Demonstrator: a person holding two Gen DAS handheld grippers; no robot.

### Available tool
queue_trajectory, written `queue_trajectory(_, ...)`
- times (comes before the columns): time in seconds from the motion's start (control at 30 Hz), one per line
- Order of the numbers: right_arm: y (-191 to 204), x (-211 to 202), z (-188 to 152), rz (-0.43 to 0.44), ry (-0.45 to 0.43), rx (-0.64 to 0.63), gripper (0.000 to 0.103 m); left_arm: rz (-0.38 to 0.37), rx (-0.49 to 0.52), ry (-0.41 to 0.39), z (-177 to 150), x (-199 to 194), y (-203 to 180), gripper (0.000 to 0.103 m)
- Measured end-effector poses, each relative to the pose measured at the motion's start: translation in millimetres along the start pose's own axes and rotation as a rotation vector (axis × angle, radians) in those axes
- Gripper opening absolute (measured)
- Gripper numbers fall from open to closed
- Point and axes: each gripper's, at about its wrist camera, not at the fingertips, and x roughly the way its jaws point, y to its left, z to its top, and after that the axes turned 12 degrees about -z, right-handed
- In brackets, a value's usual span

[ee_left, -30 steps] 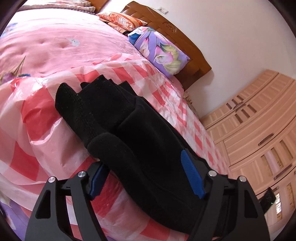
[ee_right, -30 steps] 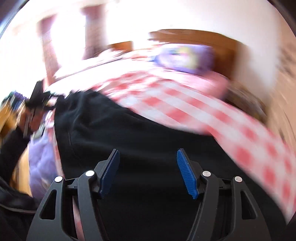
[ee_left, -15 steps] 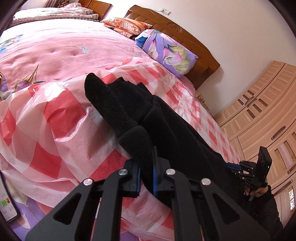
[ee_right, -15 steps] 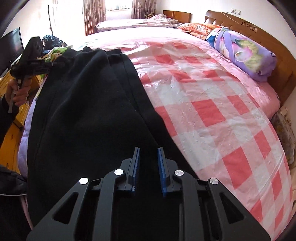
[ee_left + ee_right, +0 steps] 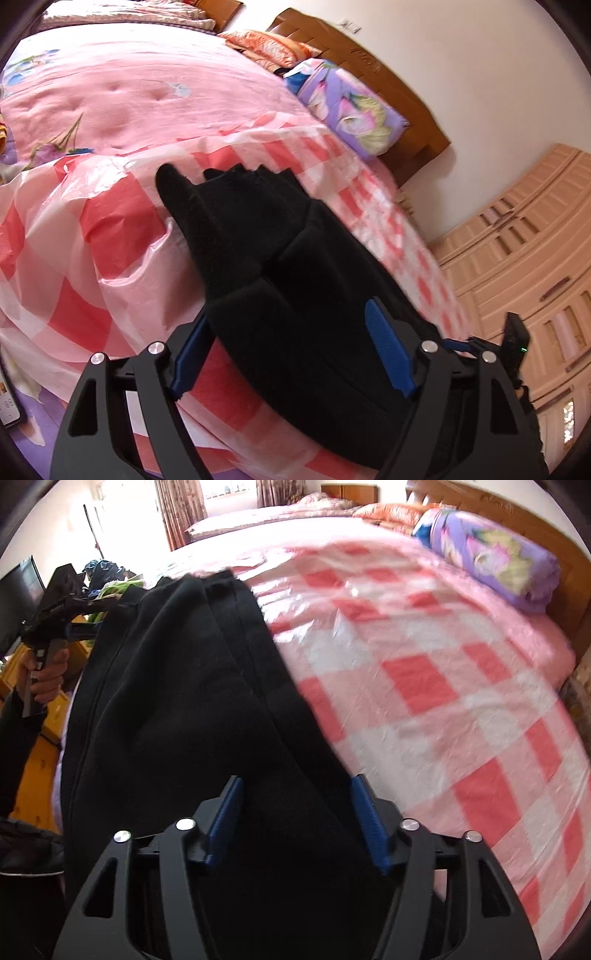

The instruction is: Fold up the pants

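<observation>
While black pants (image 5: 280, 266) lie on checked sheet (image 5: 92, 236), left tongs (image 5: 291, 347) and right tongs (image 5: 295, 816) just reopened, spread.

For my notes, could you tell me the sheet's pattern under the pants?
Red, pink and white checks, clearest in the right wrist view.

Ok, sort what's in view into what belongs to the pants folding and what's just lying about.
For the job:
black pants
left gripper, jaws just opened
right gripper, jaws just opened
checked plastic sheet

Lying about:
purple floral pillow
orange pillow
wardrobe
</observation>
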Motion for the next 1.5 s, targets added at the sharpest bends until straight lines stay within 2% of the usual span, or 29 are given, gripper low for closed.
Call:
queue_trajectory(0.07, 4, -6, -2, -0.027, -0.018, -0.024, 0.059, 0.036, -0.049, -0.003, 1, 3, 8, 0.058)
queue_trajectory(0.17, 10, -15, 1, -0.087, -0.065, -0.064, 0.059, 0.019, -0.078, -0.023, -1, -1, 14, 0.056)
queue_trajectory(0.27, 11, -16, 3, -0.041, -0.078, -0.067, 0.057, 0.040, -0.056, -0.019, -3, -1, 12, 0.056)
queue_trajectory(0.33, 15, -7, 2, -0.011, -0.033, -0.084, 0.043, 0.062, -0.038, -0.016, -3, 0, 9, 0.056)
queue_trajectory(0.4, 14, -6, 1, 0.001, -0.039, -0.071, 0.042, 0.074, -0.028, -0.022, -2, 1, 8, 0.054)
queue_trajectory(0.43, 11, -8, 0, 0.006, -0.045, -0.052, 0.032, 0.088, -0.023, -0.023, -1, 2, 8, 0.042)
queue_trajectory(0.47, 10, -9, -1, 0.003, -0.053, -0.047, 0.023, 0.111, -0.017, -0.022, -2, 3, 9, 0.024)
queue_trajectory(0.5, 12, -14, -2, -0.009, -0.075, -0.055, 0.013, 0.130, -0.002, -0.017, -2, 4, 9, 0.022)
queue_trajectory(0.53, 17, -16, -3, -0.032, -0.090, -0.071, 0.009, 0.129, 0.005, -0.025, -3, 3, 7, 0.018)
queue_trajectory(0.67, 37, -38, -10, -0.151, -0.182, -0.122, 0.007, 0.163, 0.107, -0.110, -11, -17, -17, 0.016)
queue_trajectory(0.83, 31, -78, -8, -0.233, -0.314, -0.056, 0.006, 0.106, 0.289, -0.208, -1, -38, -70, 0.016)
queue_trajectory(0.9, 26, -87, -6, -0.260, -0.338, -0.035, 0.006, 0.102, 0.368, -0.232, 9, -35, -87, 0.016)
queue_trajectory(0.97, 17, -88, -6, -0.272, -0.342, -0.006, 0.006, 0.078, 0.394, -0.259, 17, -30, -91, 0.016)
queue_trajectory(1.03, 11, -73, -5, -0.284, -0.301, 0.014, 0.006, 0.141, 0.352, -0.216, 27, -9, -80, 0.016)
queue_trajectory(1.07, 9, -62, -5, -0.292, -0.268, 0.010, 0.006, 0.145, 0.303, -0.174, 31, 4, -66, 0.017)
queue_trajectory(1.1, 8, -46, -5, -0.301, -0.227, 0.012, 0.006, 0.149, 0.214, -0.109, 34, 26, -40, 0.017)
queue_trajectory(1.17, 8, -13, -5, -0.290, -0.137, 0.015, 0.006, 0.199, 0.121, -0.016, 30, 54, -5, 0.022)
queue_trajectory(1.23, 7, -13, -1, -0.292, -0.140, 0.045, 0.010, 0.165, 0.113, -0.063, 21, 46, 2, 0.023)
queue_trajectory(1.27, 2, -17, 2, -0.257, -0.141, 0.089, 0.012, 0.166, 0.109, -0.067, 21, 41, 0, 0.024)
queue_trajectory(1.33, -5, -21, 4, -0.243, -0.156, 0.126, 0.016, 0.167, 0.103, -0.071, 23, 31, -4, 0.026)
queue_trajectory(1.4, -8, -27, 4, -0.253, -0.160, 0.153, 0.019, 0.172, 0.112, -0.078, 28, 19, -7, 0.035)
queue_trajectory(1.47, -1, -37, 4, -0.235, -0.187, 0.187, 0.020, 0.145, 0.109, -0.119, 33, 1, -8, 0.069)
queue_trajectory(1.5, 4, -45, 5, -0.214, -0.207, 0.199, 0.025, 0.129, 0.095, -0.164, 35, -13, -8, 0.072)
